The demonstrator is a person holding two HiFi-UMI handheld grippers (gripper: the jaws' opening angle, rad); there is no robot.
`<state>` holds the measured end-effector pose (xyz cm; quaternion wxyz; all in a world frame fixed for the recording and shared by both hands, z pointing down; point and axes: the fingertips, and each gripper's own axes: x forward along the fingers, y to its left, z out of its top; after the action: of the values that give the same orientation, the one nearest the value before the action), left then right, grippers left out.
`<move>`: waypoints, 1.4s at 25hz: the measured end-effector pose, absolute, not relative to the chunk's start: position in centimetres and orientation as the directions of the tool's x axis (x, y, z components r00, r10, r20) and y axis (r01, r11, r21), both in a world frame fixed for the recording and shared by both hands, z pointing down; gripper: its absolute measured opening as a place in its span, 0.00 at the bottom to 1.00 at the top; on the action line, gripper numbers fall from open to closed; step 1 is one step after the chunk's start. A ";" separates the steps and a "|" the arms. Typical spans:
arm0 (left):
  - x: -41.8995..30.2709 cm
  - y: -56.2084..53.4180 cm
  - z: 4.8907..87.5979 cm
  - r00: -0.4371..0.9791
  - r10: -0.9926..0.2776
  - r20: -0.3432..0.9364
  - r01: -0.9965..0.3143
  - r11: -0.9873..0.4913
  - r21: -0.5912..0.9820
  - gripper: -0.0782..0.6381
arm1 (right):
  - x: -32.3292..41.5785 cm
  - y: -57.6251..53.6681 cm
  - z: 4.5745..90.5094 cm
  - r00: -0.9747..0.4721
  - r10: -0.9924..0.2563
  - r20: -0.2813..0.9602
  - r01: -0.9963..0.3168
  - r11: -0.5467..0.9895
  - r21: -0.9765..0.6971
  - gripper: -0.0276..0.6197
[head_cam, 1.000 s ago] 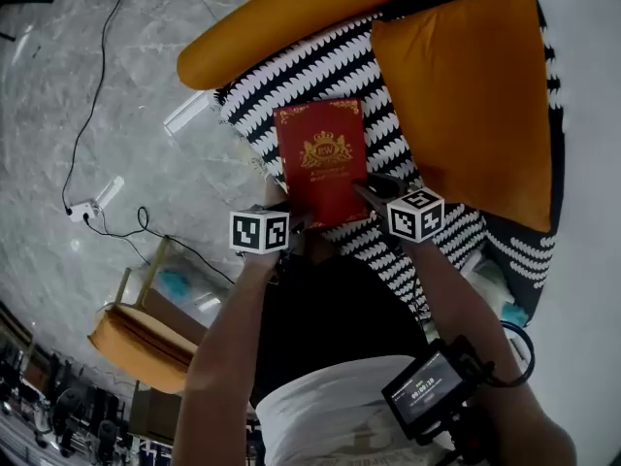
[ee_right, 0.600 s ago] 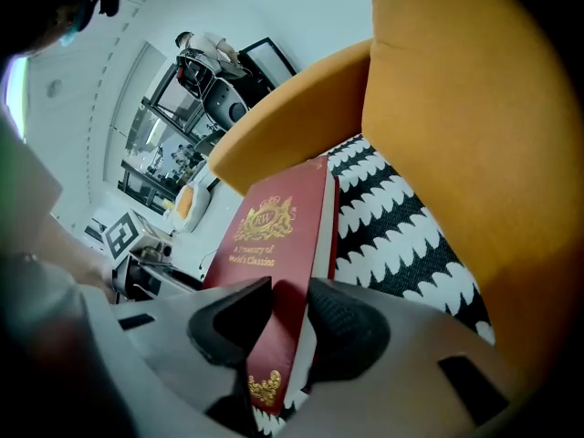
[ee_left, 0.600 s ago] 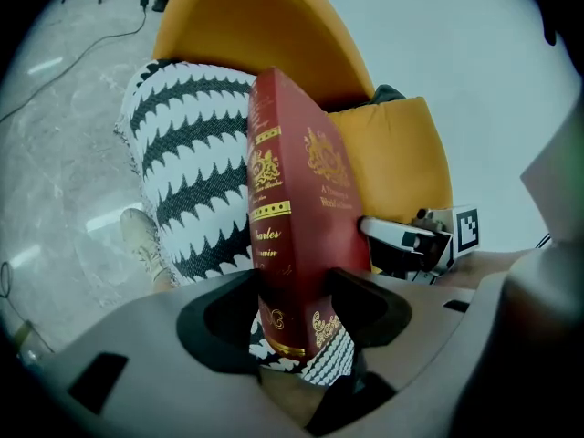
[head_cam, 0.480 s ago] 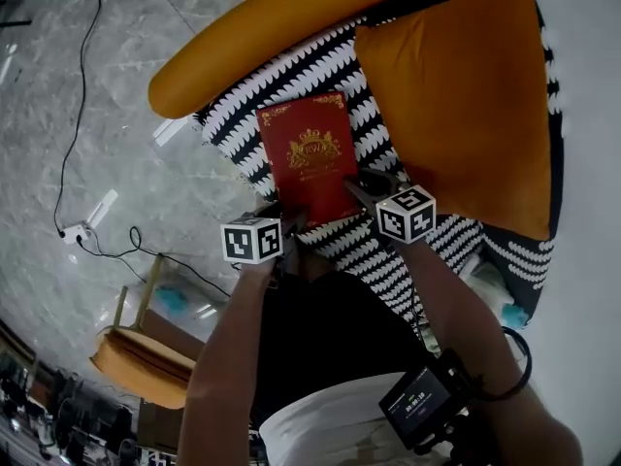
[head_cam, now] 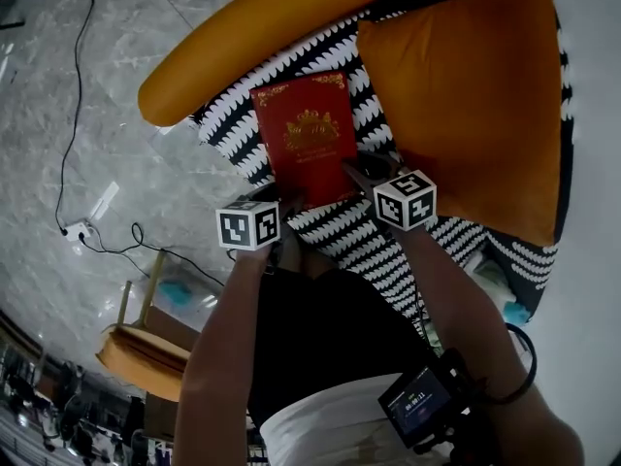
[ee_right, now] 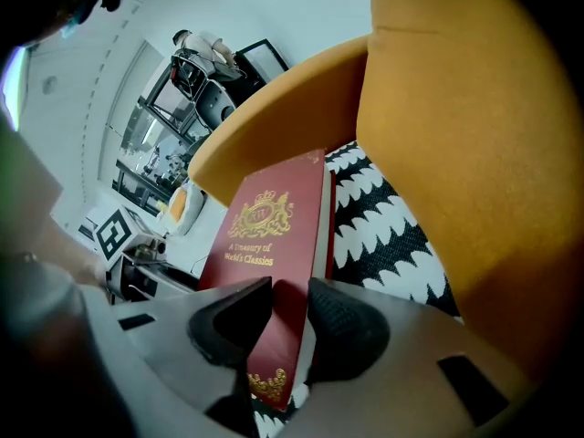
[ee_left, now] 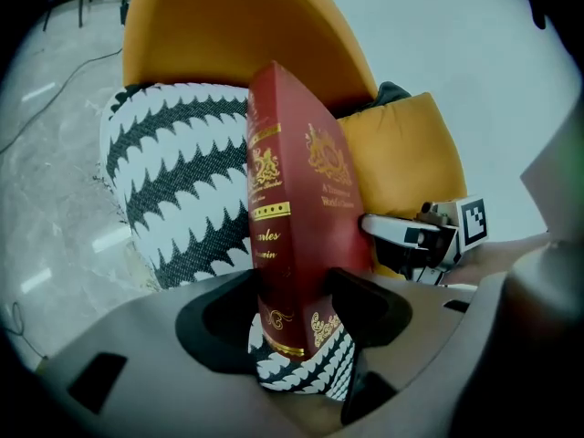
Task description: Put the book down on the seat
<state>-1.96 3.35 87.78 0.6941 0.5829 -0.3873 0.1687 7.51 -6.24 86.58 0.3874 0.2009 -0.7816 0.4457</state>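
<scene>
Looking steeply down, the head view shows both forearms reaching forward from the person's body, side by side, each gripper angled downward toward an armchair. The left gripper (head_cam: 281, 199) and right gripper (head_cam: 355, 170) hold the near bottom corners of a red hardback book (head_cam: 306, 136), front cover up with its gold crest showing. The book is over the black-and-white patterned seat (head_cam: 342, 233), between the chair's orange arm (head_cam: 243, 42) and an orange cushion (head_cam: 466, 105). Whether its far edge touches the fabric cannot be told. Only this view shows the grey marble floor (head_cam: 68, 76), a black cable (head_cam: 66, 144) across it, and a small monitor (head_cam: 419, 404) at the person's waist.

Left gripper view: the left gripper (ee_left: 294, 310) has its jaws closed on the book (ee_left: 297, 190) at the spine's lower end — one pad against the gilt-lettered spine side, the other on the front cover. The book stands away from the jaws, with the patterned seat (ee_left: 169, 185) behind and below it. The right gripper (ee_left: 422, 235) shows at the book's far corner, with the cushion (ee_left: 406, 149) behind.

Right gripper view: the right gripper (ee_right: 287, 322) clamps the cover's near corner, its pads meeting both faces of the book (ee_right: 269, 222). The cover title, "A Treasury of World's Classics", is legible here alone. The seat (ee_right: 383, 231) lies beside and beneath the book's page edge; the cushion (ee_right: 484, 135) fills the right. The left gripper (ee_right: 128, 245) appears at lower left — shelving and furniture stand far behind it.
</scene>
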 end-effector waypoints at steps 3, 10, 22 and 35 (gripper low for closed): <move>-2.1 3.0 88.3 0.650 -0.193 0.735 -0.688 0.260 0.677 0.48 | 7.4 -6.5 86.9 -0.625 0.028 0.780 -0.655 0.524 -0.544 0.25; -2.1 3.0 89.0 0.655 -0.102 0.749 -0.717 0.230 0.658 0.48 | 7.5 -6.4 87.1 -0.655 0.025 0.755 -0.643 0.506 -0.575 0.25; -2.5 2.7 88.9 0.618 -0.091 0.781 -0.768 0.144 0.625 0.49 | 7.2 -6.2 87.4 -0.616 0.073 0.784 -0.661 0.494 -0.565 0.26; -5.1 3.1 83.9 0.583 -0.124 0.803 -0.794 0.120 0.596 0.46 | 8.3 -6.0 82.8 -0.603 0.042 0.796 -0.665 0.524 -0.532 0.26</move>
<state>-5.06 3.14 83.87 0.6470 0.6108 -0.3759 0.2588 8.33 -6.00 82.81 0.3976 0.2006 -0.7771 0.4447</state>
